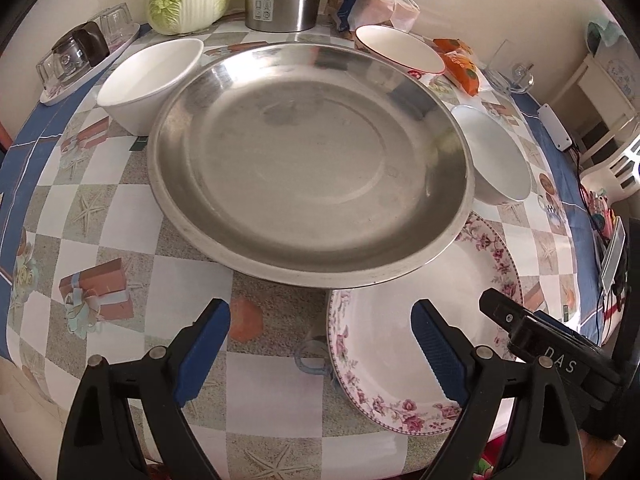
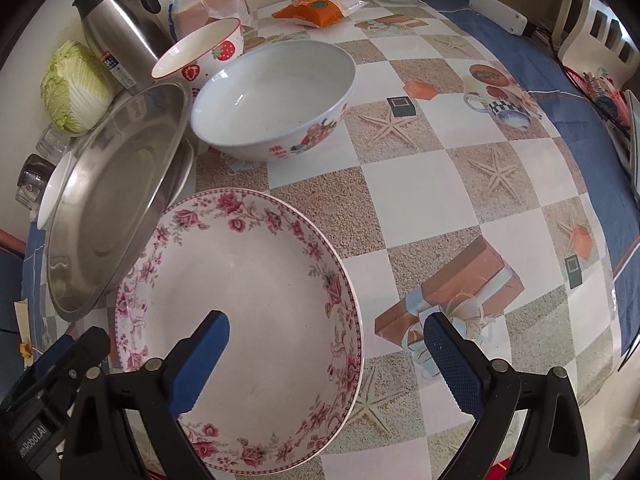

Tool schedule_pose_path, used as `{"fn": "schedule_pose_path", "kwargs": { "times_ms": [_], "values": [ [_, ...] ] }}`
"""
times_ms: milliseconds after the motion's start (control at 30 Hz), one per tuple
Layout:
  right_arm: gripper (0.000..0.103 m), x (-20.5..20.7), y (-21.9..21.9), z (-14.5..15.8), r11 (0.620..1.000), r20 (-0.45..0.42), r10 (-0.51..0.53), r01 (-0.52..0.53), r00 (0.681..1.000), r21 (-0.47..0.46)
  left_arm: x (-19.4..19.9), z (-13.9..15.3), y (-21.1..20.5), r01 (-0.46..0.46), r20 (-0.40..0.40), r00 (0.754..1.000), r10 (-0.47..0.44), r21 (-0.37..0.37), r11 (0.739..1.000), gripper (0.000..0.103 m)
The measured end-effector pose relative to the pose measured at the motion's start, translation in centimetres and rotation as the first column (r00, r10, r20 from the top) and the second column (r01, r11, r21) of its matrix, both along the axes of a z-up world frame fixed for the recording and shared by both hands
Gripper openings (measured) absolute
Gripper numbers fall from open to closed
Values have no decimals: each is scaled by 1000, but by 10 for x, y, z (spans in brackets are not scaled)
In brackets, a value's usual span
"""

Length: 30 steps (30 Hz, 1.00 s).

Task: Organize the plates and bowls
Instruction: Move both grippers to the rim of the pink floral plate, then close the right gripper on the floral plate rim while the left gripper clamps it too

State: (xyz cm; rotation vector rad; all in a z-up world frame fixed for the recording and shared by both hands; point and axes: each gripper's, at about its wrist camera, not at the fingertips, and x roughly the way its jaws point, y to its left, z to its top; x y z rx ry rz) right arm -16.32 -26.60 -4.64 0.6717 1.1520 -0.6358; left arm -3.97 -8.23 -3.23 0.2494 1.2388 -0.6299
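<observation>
A large steel plate (image 1: 308,160) fills the middle of the table, and its near rim overlaps a floral plate (image 1: 400,352). Around it stand a plain white bowl (image 1: 148,80), a strawberry bowl (image 1: 400,50) and a pale bowl (image 1: 496,156). My left gripper (image 1: 320,316) is open and empty, hanging over the gap between the steel plate's near rim and the floral plate's left rim. In the right wrist view my right gripper (image 2: 326,324) is open over the right side of the floral plate (image 2: 248,320), whose right rim lies between the fingers. The steel plate (image 2: 120,200) and the pale bowl (image 2: 276,96) sit beyond it.
Along the wall at the back are a steel kettle (image 2: 116,24), a cabbage (image 2: 76,88), a bagged loaf (image 2: 208,0), orange packets (image 2: 320,8) and glasses on a tray (image 1: 80,56). A white power strip (image 2: 500,12) lies at the right edge. The left gripper's body (image 2: 60,364) shows at lower left.
</observation>
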Motion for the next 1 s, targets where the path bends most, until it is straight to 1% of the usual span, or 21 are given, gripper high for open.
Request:
{"fn": "schedule_pose_path", "kwargs": {
  "times_ms": [167, 300, 433, 500, 533, 600, 633, 700, 733, 767, 800, 867, 900, 933, 967, 1000],
  "values": [
    [100, -4, -20, -5, 999, 22, -34, 33, 999, 28, -4, -5, -12, 20, -10, 1000, -20, 5, 1000, 92],
    [99, -6, -31, -4, 999, 43, -48, 47, 998, 25, -5, -11, -23, 35, -18, 999, -35, 14, 999, 92],
    [98, -8, -41, -4, 998, 71, -57, 55, 996, 27, -3, -14, -30, 24, -33, 999, -24, 5, 1000, 92],
    [88, -9, -45, -3, 998, 84, -66, 63, 994, 31, 0, -17, -32, 10, -54, 999, -10, -5, 1000, 92],
    [86, -11, -47, -3, 997, 90, -72, 69, 993, 35, 1, -18, -31, 1, -65, 998, -1, -6, 1000, 92],
    [75, -14, -53, -3, 996, 103, -86, 82, 991, 46, 4, -21, -30, -23, -86, 996, 23, -1, 1000, 92],
    [72, -15, -55, -3, 995, 112, -93, 87, 989, 54, 6, -23, -29, -38, -99, 994, 37, -2, 999, 92],
    [60, -17, -58, -3, 993, 135, -101, 93, 986, 69, 9, -26, -26, -63, -120, 991, 61, -8, 998, 92],
    [57, -17, -60, -2, 993, 147, -104, 93, 984, 75, 11, -26, -25, -73, -126, 989, 71, -11, 997, 92],
    [51, -18, -61, -1, 993, 154, -105, 93, 982, 79, 12, -26, -23, -83, -132, 988, 80, -16, 996, 92],
    [48, -18, -64, -1, 992, 159, -106, 94, 982, 81, 13, -26, -21, -89, -137, 987, 85, -21, 996, 92],
    [46, -19, -66, -2, 992, 160, -109, 96, 981, 87, 13, -28, -21, -94, -149, 985, 89, -25, 995, 90],
    [40, -19, -68, -2, 991, 162, -111, 96, 981, 92, 13, -28, -21, -94, -153, 984, 89, -24, 995, 86],
    [38, -19, -68, -3, 991, 161, -111, 96, 981, 97, 13, -30, -21, -93, -157, 984, 89, -21, 995, 78],
    [38, -19, -69, -4, 990, 154, -111, 97, 982, 98, 12, -31, -21, -91, -162, 983, 87, -17, 996, 73],
    [35, -21, -65, -2, 990, 150, -112, 99, 982, 96, 12, -34, -23, -89, -166, 982, 86, -12, 996, 67]
  ]
}}
